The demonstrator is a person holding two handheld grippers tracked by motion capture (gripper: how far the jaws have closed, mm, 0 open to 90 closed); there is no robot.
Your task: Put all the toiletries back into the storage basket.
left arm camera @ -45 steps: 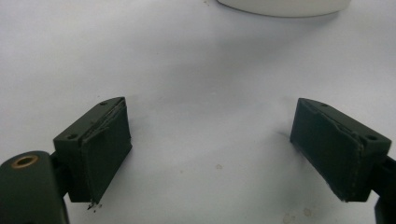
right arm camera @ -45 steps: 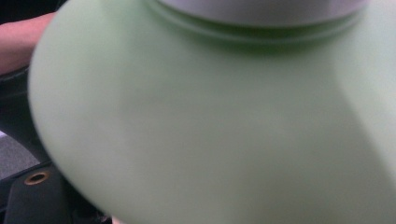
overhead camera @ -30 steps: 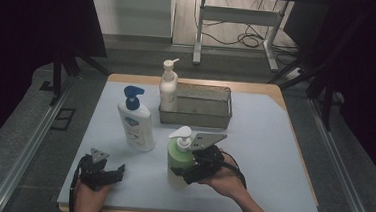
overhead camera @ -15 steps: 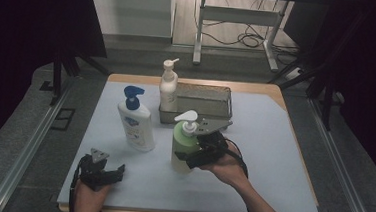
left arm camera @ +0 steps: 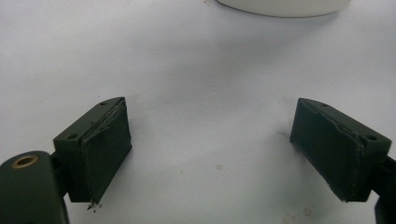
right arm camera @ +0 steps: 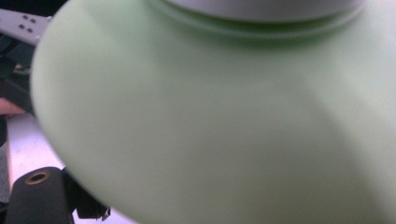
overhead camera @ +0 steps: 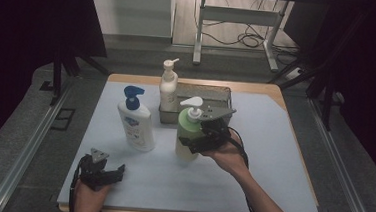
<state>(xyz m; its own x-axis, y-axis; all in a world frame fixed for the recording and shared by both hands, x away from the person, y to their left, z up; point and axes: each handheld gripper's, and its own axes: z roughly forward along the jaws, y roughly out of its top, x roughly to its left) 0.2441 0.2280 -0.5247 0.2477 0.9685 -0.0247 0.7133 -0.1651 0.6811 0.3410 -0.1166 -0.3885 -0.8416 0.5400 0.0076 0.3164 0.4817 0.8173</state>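
While right tool [overhead camera: 196,136] clamps pale green plastic pump bottle [overhead camera: 188,131], carry step underway just before grey mesh basket [overhead camera: 217,94]; next: lift over rim, lower inside. Left tool [overhead camera: 102,172] wide open, empty.

A wooden table [overhead camera: 286,105] covered by a pale blue mat [overhead camera: 272,157] stands on a grey carpeted floor [overhead camera: 23,139], with metal rails [overhead camera: 28,145] running along the floor on both sides. Beyond the table, a brighter strip of floor holds the white legs of a metal frame [overhead camera: 237,19] and a tangle of dark cables [overhead camera: 246,39]. The far left and right of the room lie in deep shadow.
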